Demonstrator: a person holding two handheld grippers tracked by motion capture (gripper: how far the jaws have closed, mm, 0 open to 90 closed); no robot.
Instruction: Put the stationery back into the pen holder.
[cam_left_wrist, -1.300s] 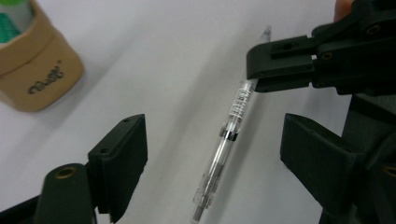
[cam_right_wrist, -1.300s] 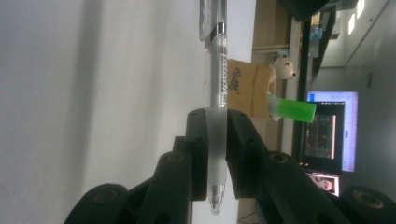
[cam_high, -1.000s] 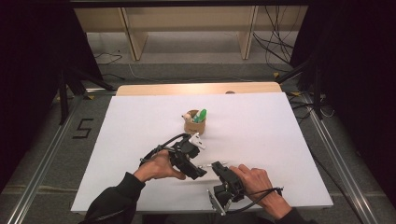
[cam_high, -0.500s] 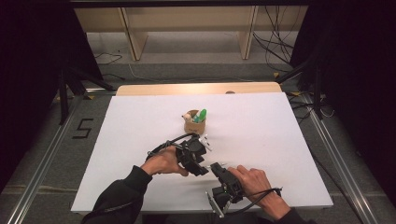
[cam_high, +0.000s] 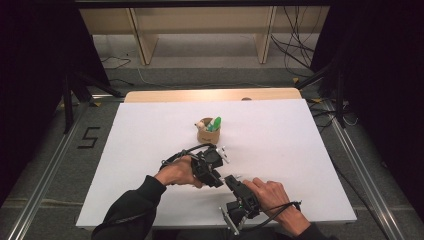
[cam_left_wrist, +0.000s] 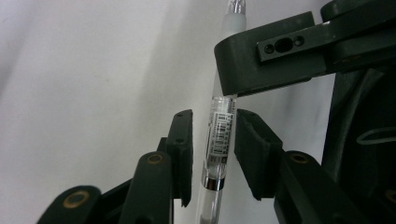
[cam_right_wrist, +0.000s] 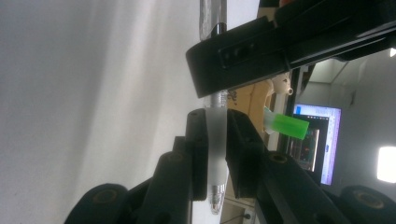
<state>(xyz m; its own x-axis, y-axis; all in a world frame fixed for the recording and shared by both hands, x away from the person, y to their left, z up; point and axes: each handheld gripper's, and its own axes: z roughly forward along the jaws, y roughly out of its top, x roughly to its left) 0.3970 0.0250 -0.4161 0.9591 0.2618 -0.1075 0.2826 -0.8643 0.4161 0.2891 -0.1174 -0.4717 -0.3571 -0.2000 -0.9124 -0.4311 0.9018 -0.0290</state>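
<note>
A clear pen (cam_left_wrist: 219, 135) with a barcode label runs upright between the jaws of my left gripper (cam_left_wrist: 212, 116). Those jaws have just been closing around it, and a sliver of gap still shows on the left side. My right gripper (cam_right_wrist: 217, 114) is shut on the pen's frosted grip section (cam_right_wrist: 217, 140), tip toward the camera. Each gripper's view shows the other's dark jaw crossing the pen higher up. In the high view both grippers meet near the table's front, left gripper (cam_high: 210, 167) and right gripper (cam_high: 235, 187).
A small brown cup (cam_high: 208, 135) holding a green-capped item (cam_high: 215, 123) stands just beyond the grippers on the white table (cam_high: 300, 150). Shelving legs and cables lie past the far edge. A lit screen (cam_right_wrist: 317, 140) shows behind.
The left gripper's jaws have drawn in around the pen and the left hand has edged slightly toward the right gripper. The right hand and its grip look unchanged.
</note>
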